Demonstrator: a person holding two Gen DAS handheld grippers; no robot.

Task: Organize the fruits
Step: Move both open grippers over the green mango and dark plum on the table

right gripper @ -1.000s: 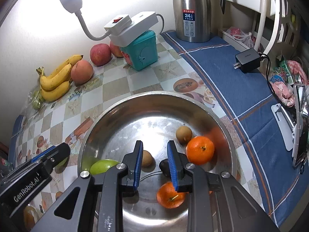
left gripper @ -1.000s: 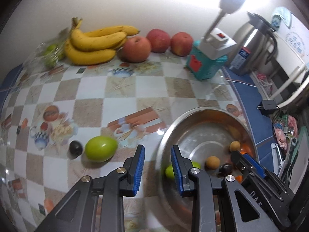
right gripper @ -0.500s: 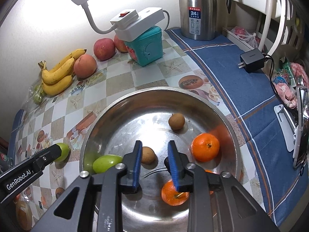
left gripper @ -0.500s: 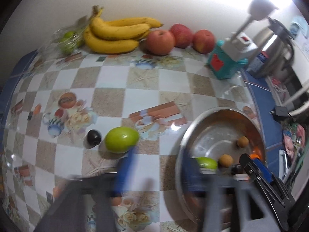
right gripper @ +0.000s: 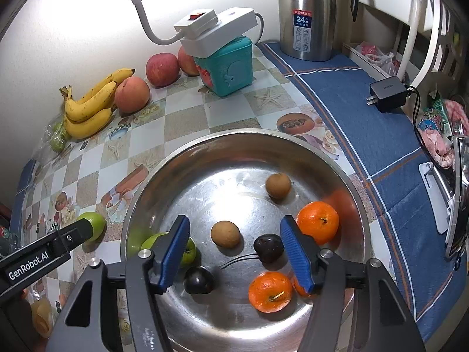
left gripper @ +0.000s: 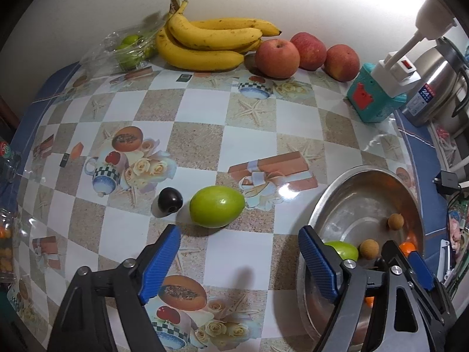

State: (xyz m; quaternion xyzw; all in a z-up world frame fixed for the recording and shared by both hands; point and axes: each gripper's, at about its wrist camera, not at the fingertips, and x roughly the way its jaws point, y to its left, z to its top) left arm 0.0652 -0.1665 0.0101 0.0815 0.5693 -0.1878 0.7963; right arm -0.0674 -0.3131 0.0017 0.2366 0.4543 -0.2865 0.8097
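Steel flask (right gripper: 306, 14) label "24"; left gripper (right gripper: 85, 228) marked "GenRobot.AI".

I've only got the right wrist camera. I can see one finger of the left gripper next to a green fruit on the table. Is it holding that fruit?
Observer: No. The left gripper is wide open, with nothing between its fingers.
Operator: So where's the fruit relative to its fingers?
Observer: The green fruit lies on the table just beyond the fingertips, nearer the left one.
Operator: Anything else loose near it that I can't see?
Observer: Yes, a small dark fruit sits close beside the green fruit, on the side away from the bowl.
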